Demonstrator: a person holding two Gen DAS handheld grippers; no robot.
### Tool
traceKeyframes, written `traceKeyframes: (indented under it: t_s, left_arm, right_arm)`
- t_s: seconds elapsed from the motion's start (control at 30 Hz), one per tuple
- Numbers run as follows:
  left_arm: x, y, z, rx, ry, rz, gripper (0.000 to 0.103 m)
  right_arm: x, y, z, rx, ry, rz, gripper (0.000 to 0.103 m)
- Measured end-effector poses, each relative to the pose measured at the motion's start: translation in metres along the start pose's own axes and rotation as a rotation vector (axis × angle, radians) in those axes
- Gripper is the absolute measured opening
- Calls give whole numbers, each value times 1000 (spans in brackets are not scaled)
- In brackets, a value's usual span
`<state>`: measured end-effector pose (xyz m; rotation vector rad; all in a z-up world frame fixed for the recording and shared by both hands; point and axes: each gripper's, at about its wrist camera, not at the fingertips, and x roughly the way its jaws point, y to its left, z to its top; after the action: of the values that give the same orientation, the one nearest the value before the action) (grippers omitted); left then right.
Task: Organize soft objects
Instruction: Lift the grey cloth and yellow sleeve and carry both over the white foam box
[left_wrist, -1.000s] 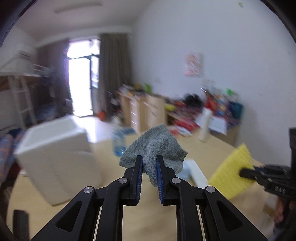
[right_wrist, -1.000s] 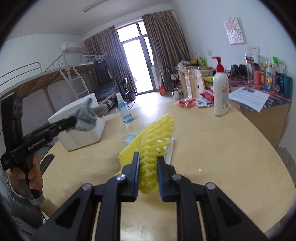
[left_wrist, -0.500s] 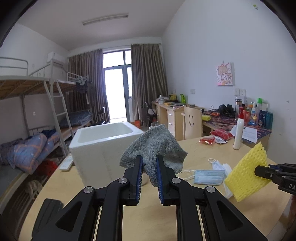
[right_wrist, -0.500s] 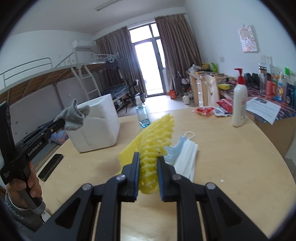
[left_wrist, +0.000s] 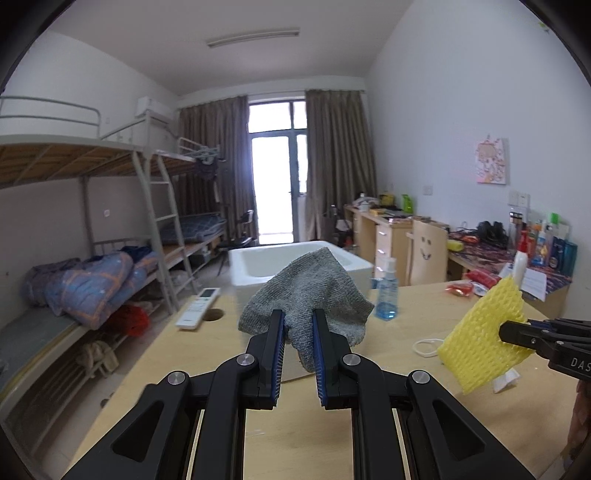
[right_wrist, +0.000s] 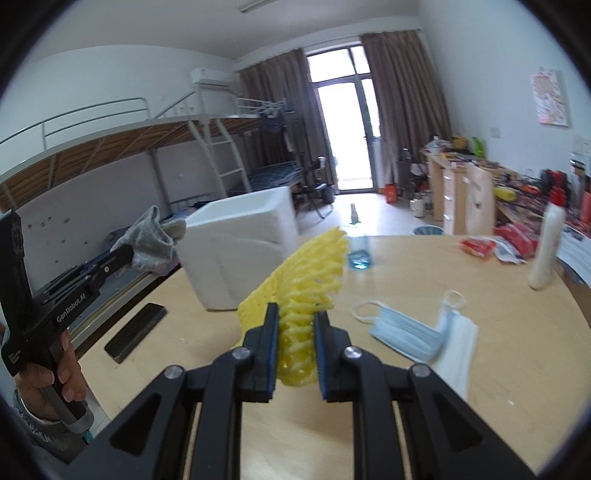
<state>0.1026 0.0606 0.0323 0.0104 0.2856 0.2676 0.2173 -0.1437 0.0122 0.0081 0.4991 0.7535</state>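
My left gripper (left_wrist: 298, 320) is shut on a grey knitted cloth (left_wrist: 308, 291) and holds it in the air in front of a white foam box (left_wrist: 255, 273). It also shows in the right wrist view (right_wrist: 123, 254) with the cloth (right_wrist: 151, 240), left of the box (right_wrist: 240, 254). My right gripper (right_wrist: 295, 325) is shut on a yellow foam net (right_wrist: 306, 273), held above the wooden table (right_wrist: 480, 387). In the left wrist view the net (left_wrist: 484, 332) hangs at the right. Light blue face masks (right_wrist: 421, 332) lie on the table to the right.
A blue spray bottle (left_wrist: 387, 291) stands right of the box. A white remote (left_wrist: 197, 308) lies near a hole in the table. A black phone (right_wrist: 135, 332) lies near the table's left edge. A white pump bottle (right_wrist: 546, 243) and red packets (right_wrist: 495, 243) sit far right.
Both views have swung left. The foam box now sits straight behind the cloth in the left wrist view, and the masks have shifted right in the right wrist view. Both grips are unchanged.
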Motion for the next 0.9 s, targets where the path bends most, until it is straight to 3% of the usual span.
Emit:
traceKeyframes:
  t_s: [0.37, 0.57, 0.9]
  left_arm:
    - [-8, 38, -2, -57, 19, 93, 16]
    - [-5, 45, -4, -75, 24, 122, 16]
    - [6, 53, 7, -112, 34, 39, 15]
  right_arm:
    - [35, 44, 19, -94, 19, 130, 21]
    - [38, 50, 26, -119, 18, 142, 21]
    - [37, 60, 41, -145, -7, 132, 21]
